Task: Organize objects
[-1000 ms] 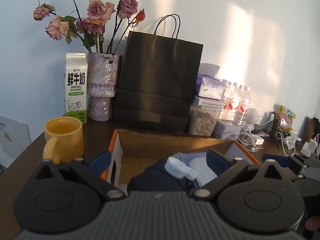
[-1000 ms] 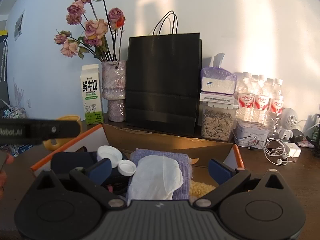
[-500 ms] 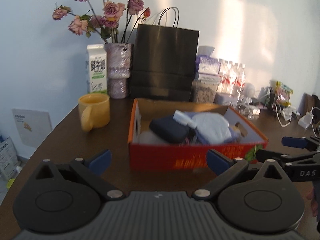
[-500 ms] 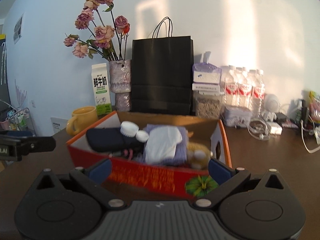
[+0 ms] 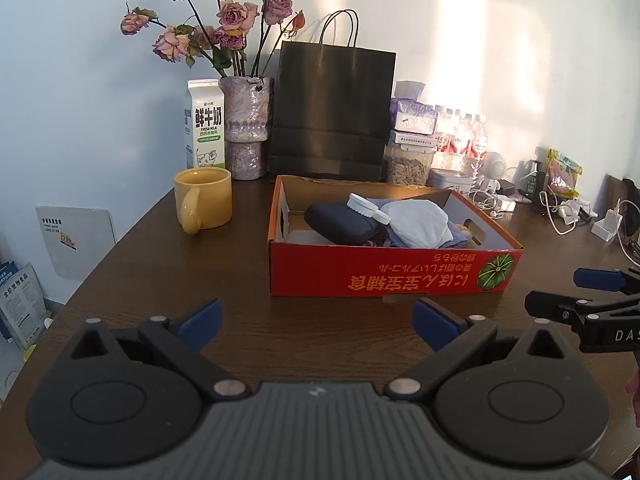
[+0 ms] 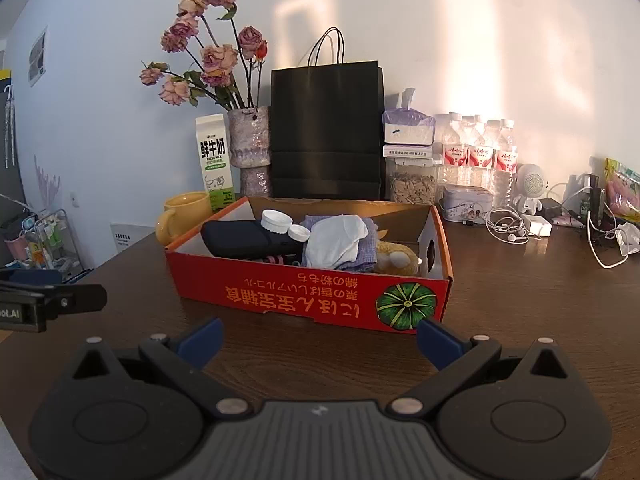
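Dark wood table (image 5: 248,264) against pale wall, both grippers (empty) spread wide.

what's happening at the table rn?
A person holds a tool in each hand, tidying a desk. The left tool and right tool are both open and empty, hovering over the wooden table just short of the red cardboard box. The box already holds a dark pouch, a white cloth, white caps. The yellow mug sits outside, to its left.

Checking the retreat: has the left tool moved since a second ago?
Yes. The left tool has pulled back from over the red cardboard box, which now sits ahead of it.
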Motion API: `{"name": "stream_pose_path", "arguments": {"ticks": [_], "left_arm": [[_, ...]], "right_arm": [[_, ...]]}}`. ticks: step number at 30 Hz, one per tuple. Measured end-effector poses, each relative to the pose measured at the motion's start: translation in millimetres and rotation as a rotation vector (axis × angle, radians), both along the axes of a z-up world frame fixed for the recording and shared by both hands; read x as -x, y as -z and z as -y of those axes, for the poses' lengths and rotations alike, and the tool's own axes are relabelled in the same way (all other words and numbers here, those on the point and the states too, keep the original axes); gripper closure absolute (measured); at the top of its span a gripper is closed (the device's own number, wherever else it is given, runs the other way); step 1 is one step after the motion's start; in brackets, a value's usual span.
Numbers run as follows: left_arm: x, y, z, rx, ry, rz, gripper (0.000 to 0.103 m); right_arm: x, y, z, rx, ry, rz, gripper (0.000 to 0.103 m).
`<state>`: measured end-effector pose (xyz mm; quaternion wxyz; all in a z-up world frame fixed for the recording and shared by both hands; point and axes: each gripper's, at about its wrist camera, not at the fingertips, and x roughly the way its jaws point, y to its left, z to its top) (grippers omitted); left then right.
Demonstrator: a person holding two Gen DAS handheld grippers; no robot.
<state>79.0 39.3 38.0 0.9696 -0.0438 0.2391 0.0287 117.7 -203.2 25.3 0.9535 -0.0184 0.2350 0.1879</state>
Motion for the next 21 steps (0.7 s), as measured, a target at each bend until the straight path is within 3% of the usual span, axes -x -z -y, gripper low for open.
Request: {"name": "stream_pose_path", "arguments": {"ticks": [21], "left_arm": [[5.6, -2.5, 7.4, 0.002, 0.02, 0.003, 0.0]], "right_arm": [[5.3, -1.0, -2.8, 0.0, -0.004, 0.005, 0.0]]}}
